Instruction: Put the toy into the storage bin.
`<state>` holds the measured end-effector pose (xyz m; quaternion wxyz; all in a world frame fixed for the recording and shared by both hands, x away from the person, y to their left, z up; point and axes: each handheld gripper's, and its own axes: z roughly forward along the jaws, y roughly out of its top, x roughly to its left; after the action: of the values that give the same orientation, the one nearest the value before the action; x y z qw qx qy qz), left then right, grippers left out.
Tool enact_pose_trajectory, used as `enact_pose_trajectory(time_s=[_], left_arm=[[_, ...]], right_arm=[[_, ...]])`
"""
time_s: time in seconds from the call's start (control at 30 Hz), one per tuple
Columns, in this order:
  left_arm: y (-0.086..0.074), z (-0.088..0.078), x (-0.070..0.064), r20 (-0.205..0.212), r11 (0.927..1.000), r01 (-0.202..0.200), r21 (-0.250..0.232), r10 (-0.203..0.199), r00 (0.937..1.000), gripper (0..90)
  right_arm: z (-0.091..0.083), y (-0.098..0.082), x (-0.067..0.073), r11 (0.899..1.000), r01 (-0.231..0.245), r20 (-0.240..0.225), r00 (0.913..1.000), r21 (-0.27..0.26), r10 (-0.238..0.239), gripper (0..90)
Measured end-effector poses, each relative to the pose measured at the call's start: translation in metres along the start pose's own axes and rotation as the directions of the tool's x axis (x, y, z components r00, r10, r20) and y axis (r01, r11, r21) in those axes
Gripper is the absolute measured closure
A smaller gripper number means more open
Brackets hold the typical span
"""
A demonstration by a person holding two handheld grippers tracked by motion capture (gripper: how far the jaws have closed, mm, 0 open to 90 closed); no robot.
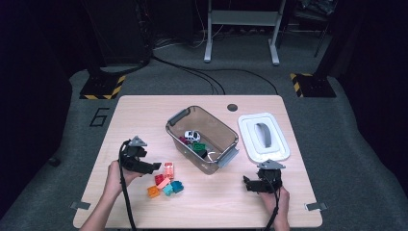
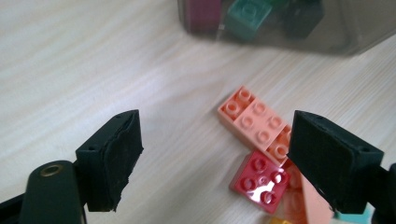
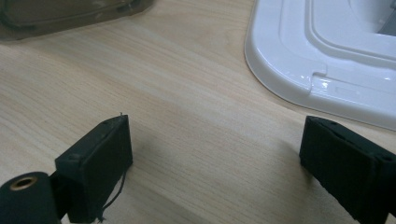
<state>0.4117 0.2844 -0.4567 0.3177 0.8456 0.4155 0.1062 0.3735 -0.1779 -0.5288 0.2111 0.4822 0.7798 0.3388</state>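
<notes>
bin (image 1: pixel 179 118): 1 | lid (image 1: pixel 279 149) right of bin: 1 | loose bricks (image 1: pixel 165 184) left of bin: about 6 | toy car (image 1: pixel 192 135) inside bin: 1 | tools: 2

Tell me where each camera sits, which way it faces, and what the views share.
High view: above the table's near edge, looking forward and down; forearms, left gripper, right gripper.
Left gripper view: between open black jaws, facing the pale orange studded brick and red studded brick.
Right gripper view: between open jaws, facing bare wood and the white plastic lid.
Shared: the translucent brown bin.
</notes>
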Motion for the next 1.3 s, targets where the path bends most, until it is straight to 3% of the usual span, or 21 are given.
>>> enact_pose_trajectory(time_s=[0.2,0.27,0.33,0.57,0.83,1.03,1.13,1.17,1.3], left_arm=[[-0.018,0.015,-0.002,-0.018,0.9990,0.023,0.040,-0.022,0.9996,16.4],[-0.020,0.016,-0.001,-0.032,0.9985,0.004,0.054,-0.002,0.9995,16.2],[-0.023,0.018,-0.002,-0.030,0.9983,0.026,0.053,-0.024,0.9992,16.1],[-0.028,0.026,0.000,-0.041,0.9969,0.019,0.076,-0.015,0.9990,16.1],[-0.026,0.028,0.010,-0.044,0.9971,0.040,0.064,-0.038,0.9983,15.1],[-0.021,0.028,0.028,-0.065,0.9961,0.054,0.069,-0.049,0.9967,15.2],[-0.020,0.026,0.039,-0.066,0.9946,0.082,0.063,-0.078,0.9948,15.4],[-0.020,0.025,0.042,-0.060,0.9921,0.116,0.048,-0.113,0.9918,15.3],[-0.015,0.020,0.037,-0.048,0.9924,0.122,0.020,-0.120,0.9915,14.7]], right_arm=[[0.000,0.000,0.000,1.000,0.002,0.001,1.0000,0.000,-0.002,8.5],[0.000,0.000,0.000,1.000,0.001,0.001,1.0000,0.000,-0.001,8.5],[0.000,0.000,0.000,1.000,-0.002,0.000,1.0000,-0.001,0.002,8.5],[0.000,0.000,0.000,1.000,-0.002,0.000,1.0000,0.000,0.002,8.5],[0.000,0.000,0.000,1.000,-0.001,-0.001,1.0000,0.001,0.001,8.5],[0.000,0.000,0.000,1.000,-0.002,-0.001,1.0000,0.001,0.002,8.5],[0.000,0.000,0.000,1.000,-0.002,-0.001,1.0000,0.001,0.002,8.5],[0.000,0.000,0.000,1.000,-0.001,0.000,1.0000,0.000,0.001,8.5],[0.000,0.000,0.000,1.000,-0.004,0.000,1.0000,0.001,0.004,8.5]])
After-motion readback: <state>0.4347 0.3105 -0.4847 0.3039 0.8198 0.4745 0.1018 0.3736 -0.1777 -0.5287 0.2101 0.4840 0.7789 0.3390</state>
